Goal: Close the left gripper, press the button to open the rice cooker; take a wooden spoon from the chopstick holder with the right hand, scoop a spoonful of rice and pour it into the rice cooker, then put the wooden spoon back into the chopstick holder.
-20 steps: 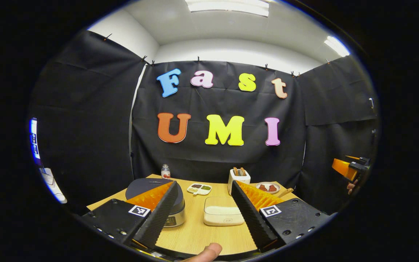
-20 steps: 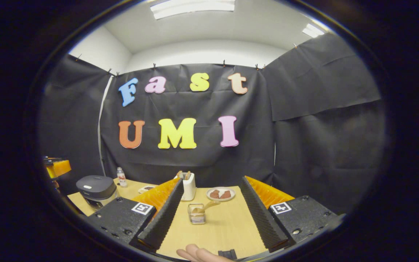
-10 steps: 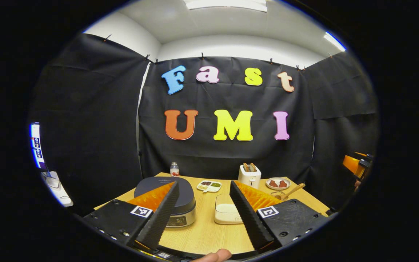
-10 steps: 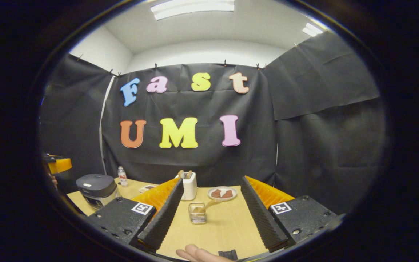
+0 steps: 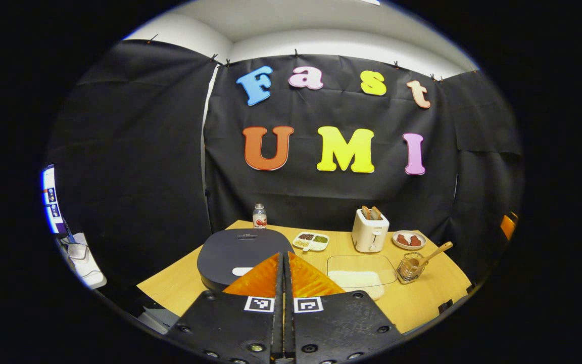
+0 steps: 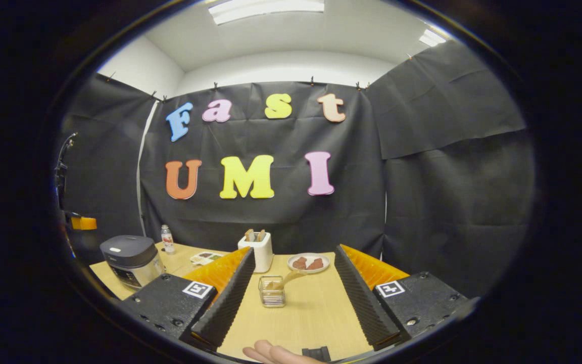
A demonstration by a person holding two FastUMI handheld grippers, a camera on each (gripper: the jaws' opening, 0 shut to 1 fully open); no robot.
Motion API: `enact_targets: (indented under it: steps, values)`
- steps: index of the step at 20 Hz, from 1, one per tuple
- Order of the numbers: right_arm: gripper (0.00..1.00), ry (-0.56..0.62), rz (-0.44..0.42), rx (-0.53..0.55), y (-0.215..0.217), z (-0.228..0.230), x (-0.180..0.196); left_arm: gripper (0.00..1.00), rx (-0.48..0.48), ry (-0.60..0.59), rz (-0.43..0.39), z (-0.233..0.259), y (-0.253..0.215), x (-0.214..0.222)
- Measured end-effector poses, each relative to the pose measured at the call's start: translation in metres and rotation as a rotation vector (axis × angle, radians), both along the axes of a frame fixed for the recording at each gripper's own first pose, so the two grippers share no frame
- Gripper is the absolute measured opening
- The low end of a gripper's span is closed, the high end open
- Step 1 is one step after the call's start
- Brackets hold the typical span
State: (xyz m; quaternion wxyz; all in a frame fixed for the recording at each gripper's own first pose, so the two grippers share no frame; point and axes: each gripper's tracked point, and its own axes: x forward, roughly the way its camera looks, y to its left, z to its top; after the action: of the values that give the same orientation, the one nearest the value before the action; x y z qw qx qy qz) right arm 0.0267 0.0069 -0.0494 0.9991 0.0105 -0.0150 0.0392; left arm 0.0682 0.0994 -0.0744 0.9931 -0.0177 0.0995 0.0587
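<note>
The dark-lidded rice cooker [image 5: 235,250] stands closed at the table's left, a pale button [image 5: 243,271] at its front edge. My left gripper [image 5: 283,256] hovers above and just behind that button, shut with nothing between its fingers. A wire chopstick holder [image 5: 408,269] on the right carries the wooden spoon [image 5: 436,252], leaning right. A clear box of rice [image 5: 359,275] lies between cooker and holder. In the right gripper view, my right gripper [image 6: 293,251] is open, back from the holder [image 6: 272,297] and spoon [image 6: 291,278]; the cooker [image 6: 130,258] stands far left.
A white toaster [image 5: 369,232], a plate of red pieces [image 5: 408,239], a small divided dish [image 5: 311,240] and a bottle [image 5: 259,216] line the table's back. Black cloth walls close in behind. A person's fingers [image 6: 271,354] show under the right gripper.
My left gripper has gone from open to shut, and has risen and tipped down toward the cooker lid. The right gripper has barely moved and stays open.
</note>
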Motion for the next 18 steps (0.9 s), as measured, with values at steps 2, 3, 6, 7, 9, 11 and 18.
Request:
enact_targets:
  steps: [2, 3, 6, 7, 9, 11, 18]
  values:
    - [1.0, 0.014, 0.011, -0.003, 0.001, -0.01, 0.006, 0.0, 0.03, 0.066, 0.064, -0.017, 0.026, 0.012]
    - [1.0, 0.021, 0.011, -0.005, -0.001, -0.014, 0.011, 0.0, 0.027, 0.101, 0.078, -0.026, 0.032, 0.022]
    - [1.0, 0.038, 0.01, -0.001, -0.005, -0.027, 0.019, 0.0, -0.003, 0.204, 0.101, -0.057, 0.044, 0.045]
    - [1.0, 0.047, 0.014, -0.004, -0.006, -0.033, 0.022, 0.0, -0.01, 0.245, 0.112, -0.066, 0.05, 0.052]
    - [1.0, 0.06, 0.025, -0.012, -0.004, -0.043, 0.026, 0.0, -0.015, 0.289, 0.131, -0.078, 0.062, 0.065]
    - [1.0, 0.079, 0.026, -0.028, -0.007, -0.054, 0.03, 0.0, -0.038, 0.321, 0.146, -0.088, 0.069, 0.071]
    - [1.0, 0.13, 0.04, -0.045, -0.006, -0.071, 0.038, 0.0, -0.09, 0.371, 0.145, -0.104, 0.067, 0.071]
